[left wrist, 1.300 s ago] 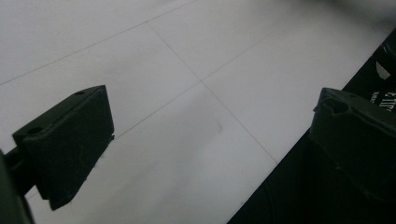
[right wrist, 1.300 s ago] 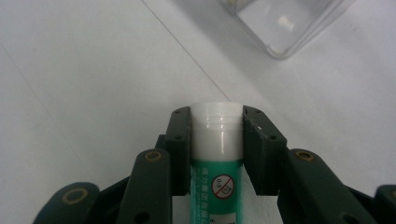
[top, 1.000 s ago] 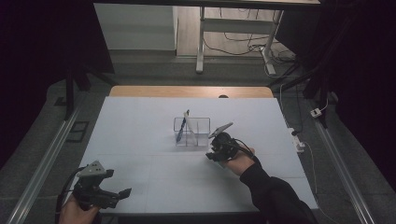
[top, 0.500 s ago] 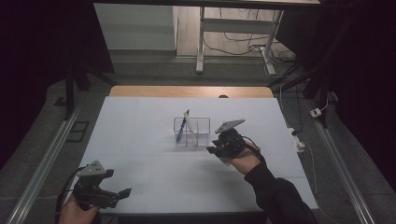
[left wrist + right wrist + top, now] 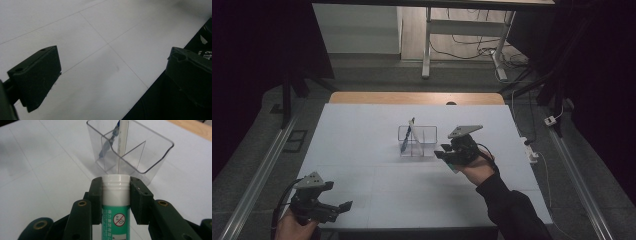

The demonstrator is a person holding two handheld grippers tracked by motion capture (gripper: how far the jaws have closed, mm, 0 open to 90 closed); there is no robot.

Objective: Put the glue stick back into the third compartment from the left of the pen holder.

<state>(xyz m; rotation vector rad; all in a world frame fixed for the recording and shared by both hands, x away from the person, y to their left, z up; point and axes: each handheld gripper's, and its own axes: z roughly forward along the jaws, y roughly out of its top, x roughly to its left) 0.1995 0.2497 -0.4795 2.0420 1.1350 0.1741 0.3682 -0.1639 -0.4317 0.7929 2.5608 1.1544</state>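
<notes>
Toothpaste tube (image 5: 115, 205) clamped by the right gripper (image 5: 115, 187), just short of the clear organizer (image 5: 130, 152).
Cap leads toward an empty compartment (a toothbrush (image 5: 121, 137) occupies another), likely for dropping in; left gripper (image 5: 110, 72) idles, jaws wide.

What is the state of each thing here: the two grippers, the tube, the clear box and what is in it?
Right gripper: shut on the green tube.
Green tube: white cap on, held beside the organizer.
Left gripper: open, holding nothing.
Clear organizer: upright on the table, divided into compartments.
Blue pen: leaning inside the organizer.
</notes>
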